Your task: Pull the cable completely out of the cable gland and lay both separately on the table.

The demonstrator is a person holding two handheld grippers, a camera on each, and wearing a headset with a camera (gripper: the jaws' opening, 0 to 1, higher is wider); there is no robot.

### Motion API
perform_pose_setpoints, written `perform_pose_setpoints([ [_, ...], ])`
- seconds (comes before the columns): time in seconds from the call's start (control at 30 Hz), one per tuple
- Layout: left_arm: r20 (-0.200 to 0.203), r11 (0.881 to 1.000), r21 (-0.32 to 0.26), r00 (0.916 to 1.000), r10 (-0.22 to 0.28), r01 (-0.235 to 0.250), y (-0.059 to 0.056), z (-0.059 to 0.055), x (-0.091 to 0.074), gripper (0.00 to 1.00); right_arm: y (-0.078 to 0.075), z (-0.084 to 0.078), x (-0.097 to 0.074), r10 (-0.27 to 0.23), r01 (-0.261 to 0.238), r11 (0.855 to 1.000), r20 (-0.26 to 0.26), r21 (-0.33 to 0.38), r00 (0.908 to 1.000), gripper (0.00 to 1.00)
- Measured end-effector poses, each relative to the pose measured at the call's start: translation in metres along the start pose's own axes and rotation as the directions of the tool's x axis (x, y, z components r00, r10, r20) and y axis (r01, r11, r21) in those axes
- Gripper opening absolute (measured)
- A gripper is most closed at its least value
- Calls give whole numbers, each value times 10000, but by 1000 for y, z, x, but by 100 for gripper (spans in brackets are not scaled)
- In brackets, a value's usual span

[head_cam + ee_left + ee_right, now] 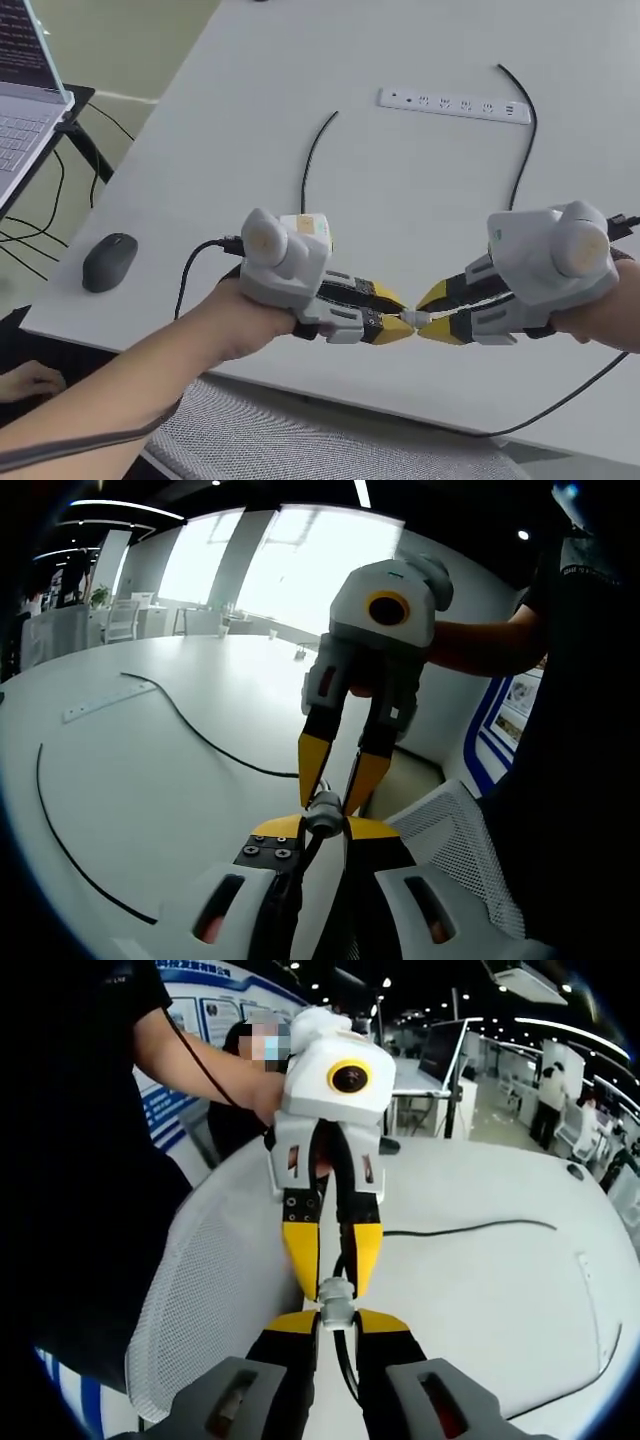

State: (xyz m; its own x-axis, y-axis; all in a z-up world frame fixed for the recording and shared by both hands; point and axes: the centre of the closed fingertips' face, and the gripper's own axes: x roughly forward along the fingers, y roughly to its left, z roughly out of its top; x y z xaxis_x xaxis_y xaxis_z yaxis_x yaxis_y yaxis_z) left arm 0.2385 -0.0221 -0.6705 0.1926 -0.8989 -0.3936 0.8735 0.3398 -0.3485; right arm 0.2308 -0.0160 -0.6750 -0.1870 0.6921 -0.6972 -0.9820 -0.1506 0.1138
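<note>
Head view of the near edge of the white counter (420, 200), with both gripper views. The left tongs (397, 320) and right tongs (425, 320) meet tip to tip above the counter's front edge, and the small pale cable gland (410, 318) is held in the air between them. Each pair of yellow-tipped tongs is narrowed to a slim gap and pinches one end of the gland. Whether the pads bear on the gland body or on the cable just beside it cannot be told. In the right gripper view the black cable (344, 1360) leaves the gland and runs back between that gripper's own tongs; the cable is therefore not yet out of the gland. Farther back on the counter lie a loose black lead (312, 160) and a white power strip (455, 104). A dark mouse (108, 260) sits at the left corner.
</note>
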Motion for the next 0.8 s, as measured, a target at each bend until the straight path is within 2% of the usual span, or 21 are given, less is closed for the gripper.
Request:
perform_pose_setpoints([
  [0.1, 27, 10000, -1, 10000, 19, -19, 1, 2, 0, 14, -3, 1, -4, 7, -25, 9979, 291, 644, 9996, 10],
  [0.2, 22, 10000, 49, 10000, 18, -18, 3, 3, -2, 14, -4, 3, -12, 223, -324, 9897, 729, 1393, 9971, 10],
  [0.3, 55, 9998, 171, 10000, 64, -65, 4, 5, -4, 14, -12, 0, -21, 346, -641, 9685, 1251, 2405, 9915, 13],
  [0.37, 101, 9996, 266, 9999, 67, -69, 3, 6, -5, 14, -13, 3, -26, 656, -1267, 9381, 1937, 3224, 9789, 12],
  [0.4, 107, 9993, 363, 9999, 61, -65, 3, 7, -5, 14, -14, 6, -28, 789, -1682, 9093, 2392, 3806, 9677, 13],
  [0.43, 125, 9987, 508, 9999, 80, -86, 4, 8, -5, 14, -15, 10, -30, 847, -1965, 8918, 2763, 4075, 9573, 14],
  [0.47, 135, 9985, 531, 9999, 86, -93, 4, 8, -6, 14, -15, 14, -32, 989, -2393, 8703, 3231, 4306, 9412, 14],
  [0.5, 131, 9982, 591, 9999, 69, -76, 3, 9, -6, 15, -16, 16, -32, 1065, -2628, 8558, 3453, 4456, 9324, 14],
  [0.53, 103, 9973, 732, 9999, 78, -85, 3, 9, -7, 15, -18, 15, -31, 1039, -2636, 8536, 3489, 4493, 9314, 14],
  [0.57, 65, 9969, 785, 9999, 99, -104, 3, 9, -7, 15, -20, 13, -30, 993, -2537, 8602, 3426, 4425, 9342, 14],
  [0.6, 53, 9960, 893, 10000, 63, -67, 2, 11, -8, 15, -20, 14, -28, 1025, -2605, 8551, 3464, 4483, 9325, 14],
  [0.63, 84, 9956, 932, 10000, 37, -45, 2, 12, -9, 15, -17, 15, -26, 1262, -2858, 8419, 3480, 4577, 9290, 15],
  [0.7, 123, 9950, 998, 9999, 7, -20, 2, 15, -10, 15, -16, 16, -23, 1344, -2940, 8423, 3521, 4519, 9263, 15],
  [0.77, 107, 9945, 1045, 9999, 2, -13, 3, 16, -10, 15, -12, 18, -22, 1594, -3322, 8195, 3710, 4670, 9148, 16],
  [0.8, 73, 9941, 1089, 10000, -7, -1, 3, 16, -10, 15, -12, 17, -21, 1583, -3305, 8208, 3704, 4658, 9153, 16],
])
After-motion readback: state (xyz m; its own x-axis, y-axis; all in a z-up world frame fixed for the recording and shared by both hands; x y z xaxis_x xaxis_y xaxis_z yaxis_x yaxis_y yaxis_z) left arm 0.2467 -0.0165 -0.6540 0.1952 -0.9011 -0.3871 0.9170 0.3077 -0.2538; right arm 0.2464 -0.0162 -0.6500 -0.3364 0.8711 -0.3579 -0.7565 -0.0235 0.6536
